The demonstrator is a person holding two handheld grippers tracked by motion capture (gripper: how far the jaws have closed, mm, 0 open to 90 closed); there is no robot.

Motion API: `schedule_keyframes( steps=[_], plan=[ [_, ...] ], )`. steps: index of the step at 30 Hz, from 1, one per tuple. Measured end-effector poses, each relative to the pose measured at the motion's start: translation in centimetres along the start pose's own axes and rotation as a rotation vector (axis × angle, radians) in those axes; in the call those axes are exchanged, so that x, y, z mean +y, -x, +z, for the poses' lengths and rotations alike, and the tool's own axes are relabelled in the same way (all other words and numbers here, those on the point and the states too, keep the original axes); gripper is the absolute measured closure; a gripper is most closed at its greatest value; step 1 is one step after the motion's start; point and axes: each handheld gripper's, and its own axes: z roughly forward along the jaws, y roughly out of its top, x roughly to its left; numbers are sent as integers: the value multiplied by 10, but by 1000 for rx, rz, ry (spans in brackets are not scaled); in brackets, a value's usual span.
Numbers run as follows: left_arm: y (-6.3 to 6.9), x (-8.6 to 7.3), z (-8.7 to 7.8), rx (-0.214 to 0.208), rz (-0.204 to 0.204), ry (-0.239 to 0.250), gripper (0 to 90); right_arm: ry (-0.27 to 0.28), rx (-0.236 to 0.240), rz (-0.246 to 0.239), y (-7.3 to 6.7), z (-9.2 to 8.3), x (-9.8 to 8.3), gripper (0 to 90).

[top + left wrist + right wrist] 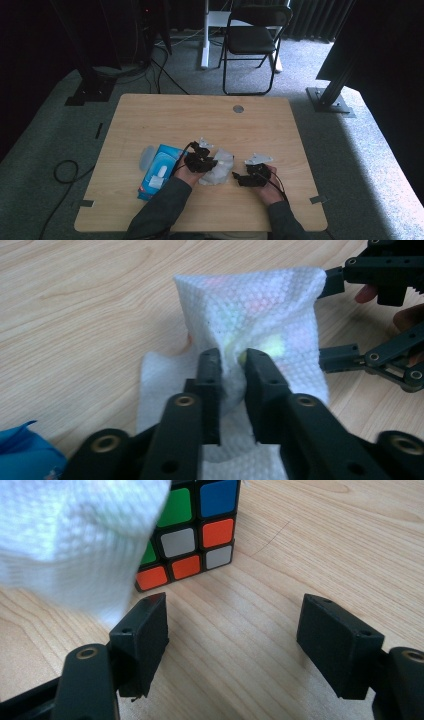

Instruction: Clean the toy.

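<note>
My left tongs pinch the white wipe draped over the Rubik's cube on the table; right tongs wide, empty, nearby. Risk: thin fold slips, or pull drags cube w/ it.

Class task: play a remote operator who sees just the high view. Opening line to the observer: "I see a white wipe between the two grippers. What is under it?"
Observer: The right gripper view shows a Rubik's cube standing on the table, its upper left part draped by the wipe.
Operator: Is the left gripper gripping the wipe?
Observer: Yes. In its own view the left gripper has its jaws pinched on a fold of the cloth.
Operator: And the right gripper?
Observer: The right gripper has its jaws wide apart, with bare wood between them, short of the cube.
</note>
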Motion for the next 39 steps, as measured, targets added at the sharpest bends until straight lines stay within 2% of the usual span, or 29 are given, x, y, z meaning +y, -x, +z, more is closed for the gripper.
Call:
schedule_keyframes(
  steps=[3,6,11,16,20,21,26,30,32,33,34,36,39],
  plan=[
    [-2,1,-4,3,-3,5,880,0,0,-1,0,0,0,280],
    [-3,4,-9,23,3,17,888,0,0,0,0,0,0,280],
    [-11,12,-21,56,-19,82,890,0,1,3,0,0,0,280],
    [-14,21,-30,132,-21,131,890,1,0,2,0,0,0,280],
    [-16,26,-34,201,-9,142,890,-1,-7,4,-1,0,0,276],
    [-18,28,-35,228,-8,139,890,-2,-8,3,-1,0,0,273],
    [-27,28,-38,290,-18,131,890,-5,-3,1,-2,1,1,245],
    [-31,26,-33,342,-12,100,889,-9,-6,7,-2,1,1,223],
    [-34,24,-30,335,-41,97,889,-13,-8,6,-2,2,1,199],
    [-33,24,-29,332,-43,97,889,-17,-8,6,-2,2,1,183],
    [-31,24,-27,334,-35,92,889,-18,-7,4,-2,2,2,175],
    [-26,23,-22,310,-10,88,888,-21,-6,2,-2,3,2,171],
    [-15,23,-14,230,35,92,884,-46,-2,-4,-4,1,5,236]
  ],
)
